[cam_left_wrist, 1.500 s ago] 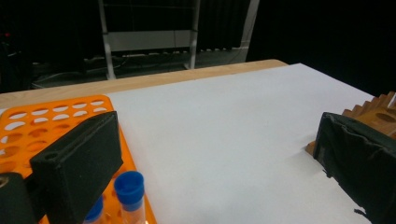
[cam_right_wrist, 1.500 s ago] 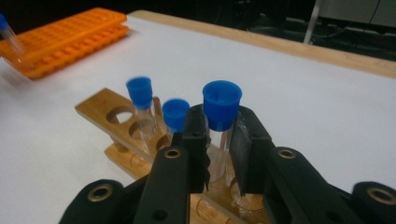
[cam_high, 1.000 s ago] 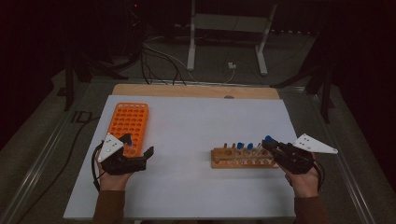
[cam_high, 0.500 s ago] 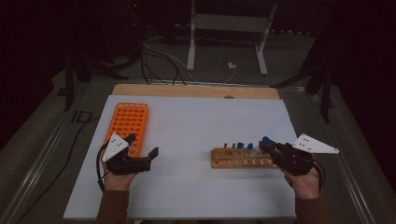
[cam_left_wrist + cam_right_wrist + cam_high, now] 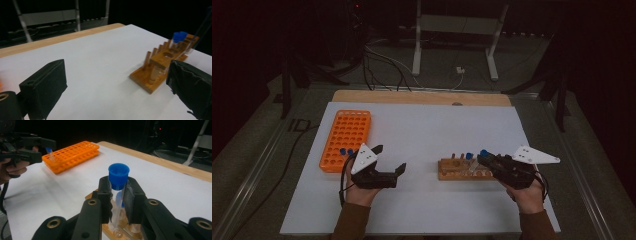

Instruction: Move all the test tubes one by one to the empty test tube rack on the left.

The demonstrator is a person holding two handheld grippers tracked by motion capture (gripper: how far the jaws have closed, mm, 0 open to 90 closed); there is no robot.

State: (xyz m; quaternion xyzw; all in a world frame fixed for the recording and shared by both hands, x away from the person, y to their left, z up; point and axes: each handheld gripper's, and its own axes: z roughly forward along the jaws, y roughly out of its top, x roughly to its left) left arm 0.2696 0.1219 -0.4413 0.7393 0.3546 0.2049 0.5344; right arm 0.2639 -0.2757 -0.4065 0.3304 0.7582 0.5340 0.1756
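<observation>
Right tool (image 5: 117, 195) around clear blue-capped tube (image 5: 118, 195)

Looks like a lab bench in a dim room: white table (image 5: 422, 125) with an orange tube rack (image 5: 346, 139) at nine o'clock, a wooden tube rack (image 5: 457, 170) at four o'clock, a metal stand (image 5: 457, 30) and cables (image 5: 382, 60) at twelve.
</observation>
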